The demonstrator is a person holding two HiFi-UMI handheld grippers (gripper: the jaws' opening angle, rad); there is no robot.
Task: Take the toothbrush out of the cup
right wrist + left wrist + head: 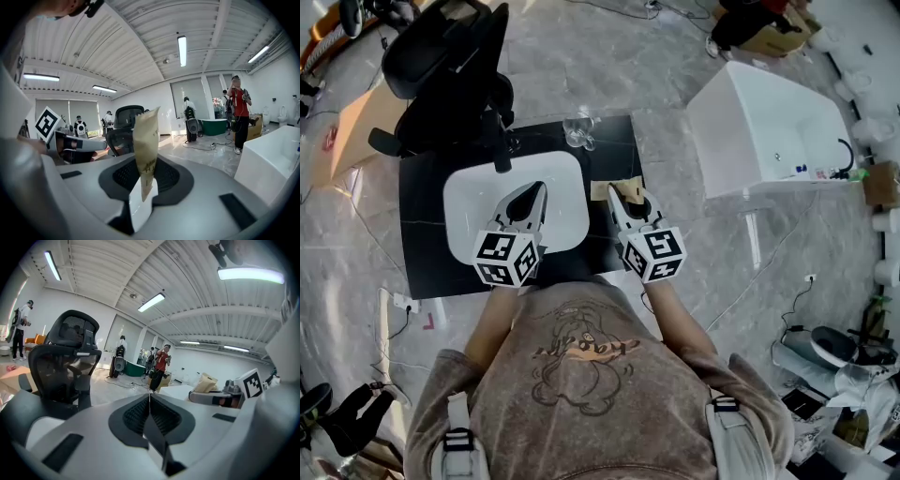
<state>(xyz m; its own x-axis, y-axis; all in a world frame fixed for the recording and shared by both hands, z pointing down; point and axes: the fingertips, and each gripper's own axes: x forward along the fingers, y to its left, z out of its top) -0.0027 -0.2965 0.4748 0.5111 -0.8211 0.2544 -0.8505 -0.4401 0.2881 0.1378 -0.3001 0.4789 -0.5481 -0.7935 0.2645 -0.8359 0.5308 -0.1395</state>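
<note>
A clear glass cup (579, 132) stands at the back edge of the black counter (427, 253), behind the white basin (464, 202). My right gripper (619, 195) (144, 164) hovers over the counter to the right of the basin, well in front of the cup. It is shut on a flat tan paper packet (146, 140) (623, 190) with dark print, which sticks up out of the jaws. What the packet holds is hidden. My left gripper (540, 190) (150, 399) hangs over the basin with its jaws together and nothing between them.
A black faucet (501, 150) rises at the basin's back rim. A black office chair (450, 56) stands behind the counter and a white bathtub (769, 122) to the right. Cables and boxes lie on the floor. Several people stand far off.
</note>
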